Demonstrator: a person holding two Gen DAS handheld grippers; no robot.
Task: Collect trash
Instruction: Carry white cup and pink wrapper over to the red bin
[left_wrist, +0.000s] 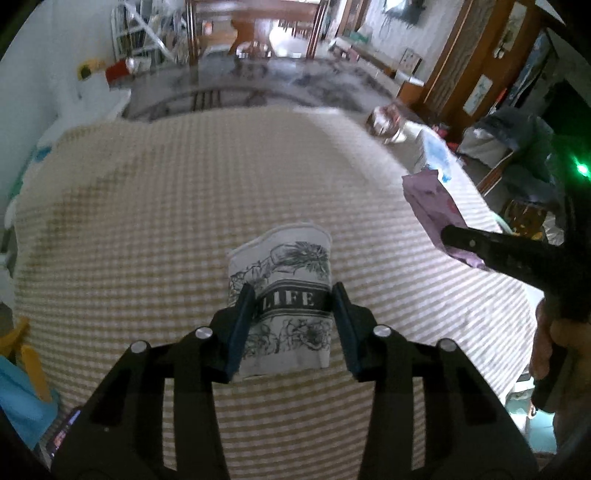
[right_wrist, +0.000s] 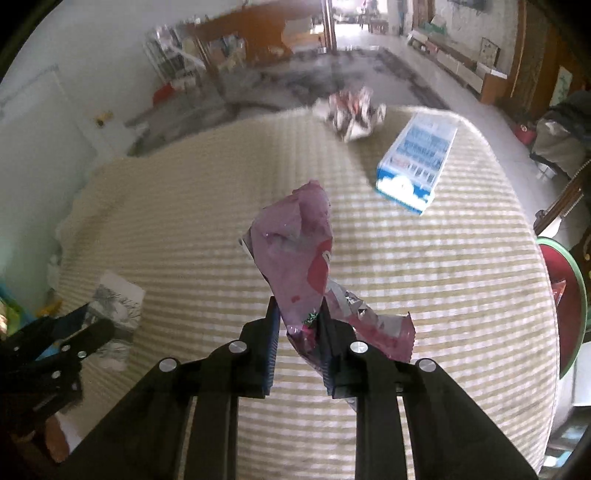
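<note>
Your workspace is a round table under a beige checked tablecloth (left_wrist: 155, 206), which fills most of both wrist views. Beyond its far edge lies a room with a grey patterned rug (left_wrist: 295, 81) and wooden furniture, all blurred.

On the far right part of the table rests a blue and white carton (right_wrist: 415, 158), lying flat. Just beyond it, near the far edge, sits a crumpled wrapper ball (right_wrist: 352, 112), apart from the carton and smeared by motion.

Your right gripper (right_wrist: 297, 328) is clenched on a purple snack wrapper (right_wrist: 299, 251), pinching its lower part between the two fingers; the wrapper stands up past the fingertips, and a torn silver-lined flap hangs out to the right of the jaws. From the left wrist view, that same wrapper shows at the right side of the table, held in the black finger.

Your left gripper (left_wrist: 291, 314) grasps a flattened paper cup (left_wrist: 284, 295) printed with grey flowers and the word LIFE. Both fingers press its sides at mid-height, with the rim pointing away from you. From the right wrist view, the cup sits at the near left of the table.
</note>
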